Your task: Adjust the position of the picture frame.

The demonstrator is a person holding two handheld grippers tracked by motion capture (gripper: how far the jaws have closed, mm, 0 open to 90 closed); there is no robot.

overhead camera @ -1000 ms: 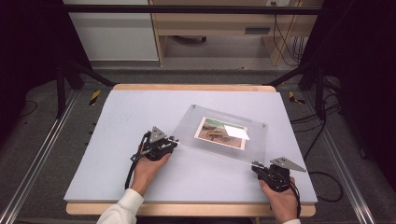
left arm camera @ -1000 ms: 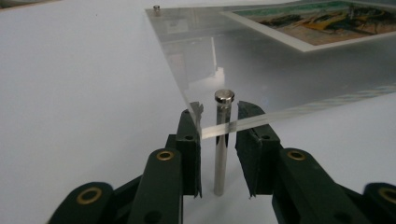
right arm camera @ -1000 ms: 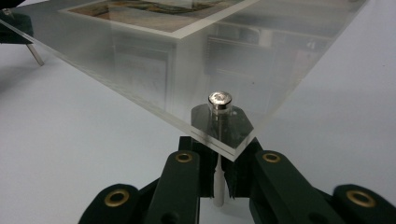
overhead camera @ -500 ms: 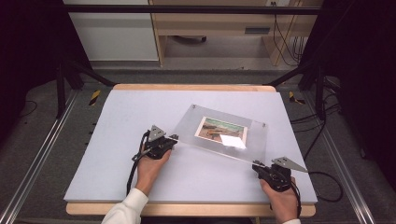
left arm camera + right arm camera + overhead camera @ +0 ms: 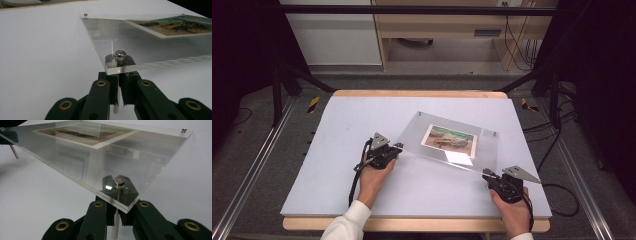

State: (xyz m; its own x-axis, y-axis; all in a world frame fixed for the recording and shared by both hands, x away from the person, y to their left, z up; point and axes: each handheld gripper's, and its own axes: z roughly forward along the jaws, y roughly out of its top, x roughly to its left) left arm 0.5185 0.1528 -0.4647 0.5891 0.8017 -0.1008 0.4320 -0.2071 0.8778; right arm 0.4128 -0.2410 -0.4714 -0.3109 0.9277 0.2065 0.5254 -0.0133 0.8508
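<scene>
Two grippers hold one clear acrylic picture frame (image 5: 447, 142) by its near corners above the pale grey table mat (image 5: 337, 130), the frame lying right of the mat's centre with its far edge toward twelve o'clock. Sandwiched in the frame is a landscape print (image 5: 448, 138) in greens and browns; no writing on it can be read. At the frame's eight o'clock corner the left gripper (image 5: 388, 150) has just closed its jaws, pinched on a metal standoff pin (image 5: 117, 100) beneath a silver screw head (image 5: 120, 55). At five o'clock the right gripper (image 5: 495, 179) clamps another standoff pin (image 5: 115, 220) likewise.
</scene>
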